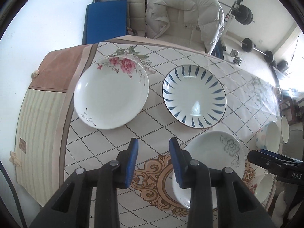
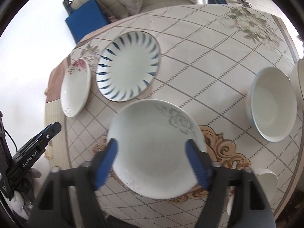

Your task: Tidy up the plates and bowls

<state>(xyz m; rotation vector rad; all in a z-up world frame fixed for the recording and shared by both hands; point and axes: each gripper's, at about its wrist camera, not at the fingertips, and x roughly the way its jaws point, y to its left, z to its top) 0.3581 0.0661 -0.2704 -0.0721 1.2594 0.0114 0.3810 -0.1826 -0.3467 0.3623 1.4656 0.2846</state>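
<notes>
- Right wrist view: right gripper (image 2: 152, 163) is spread wide, jaws straddling the grey-flower plate (image 2: 155, 148) at frame centre. The blue pads (image 2: 107, 161) look clear of the rim and above the plate, but motion blur makes contact hard to rule out.
- Risk: if the jaws close from here on a plate lying flat on the table (image 2: 209, 57), the pads can skid over the rim and shove it into the blue-striped plate (image 2: 128, 66) just beyond it at upper centre.
- Risk: the blue-rimmed bowl (image 2: 273, 104) at right and a white bowl (image 2: 266, 180) at lower right sit close to the right-hand finger; a sideways swing could clip them.
- Left wrist view: left gripper (image 1: 153, 161) is partly open with nothing between its pads, only tablecloth showing in the gap.
- The right-hand pad overlaps the grey-flower plate (image 1: 218, 155) at lower right of that view; a descent here could strike its edge.
- The rose plate (image 1: 112, 95) at left centre lies near the table's edge, so any push outward risks a drop.
- Pose: both grippers point steeply down at the table, side by side, left one at the lower left edge of the right wrist view.
</notes>
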